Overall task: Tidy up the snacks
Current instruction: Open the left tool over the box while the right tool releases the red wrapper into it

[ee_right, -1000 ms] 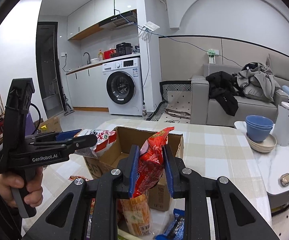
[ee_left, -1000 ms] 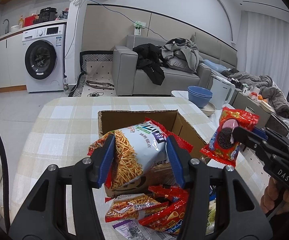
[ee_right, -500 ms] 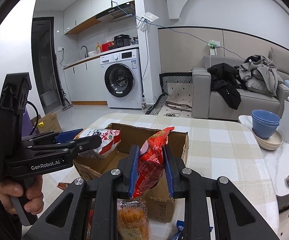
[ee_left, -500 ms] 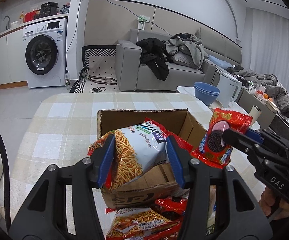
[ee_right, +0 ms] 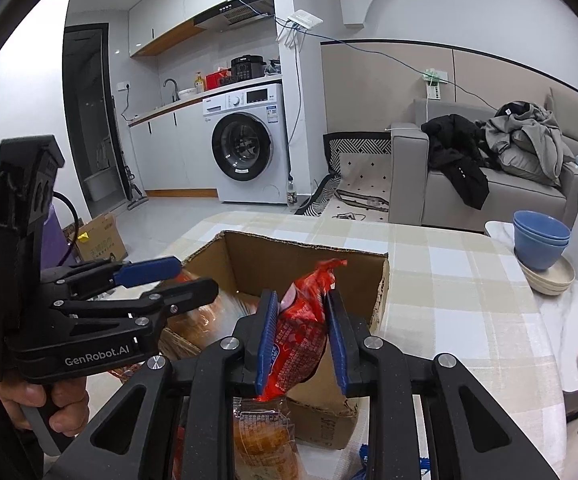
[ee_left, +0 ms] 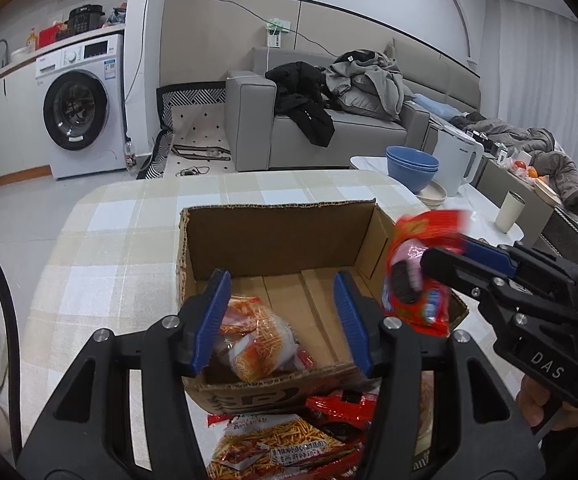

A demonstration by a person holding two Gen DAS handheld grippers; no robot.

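Checkered cloth covers the table under my cardboard box. One bag of snack sticks lies inside, partly hidden. My left claw has just been opening, with nothing between its pads. My right claw squeezes a red cookie pack, standing upright over the box edge, bottom hidden.

Washing machine left, grey sofa with clothes, blue bowls, white kettle.
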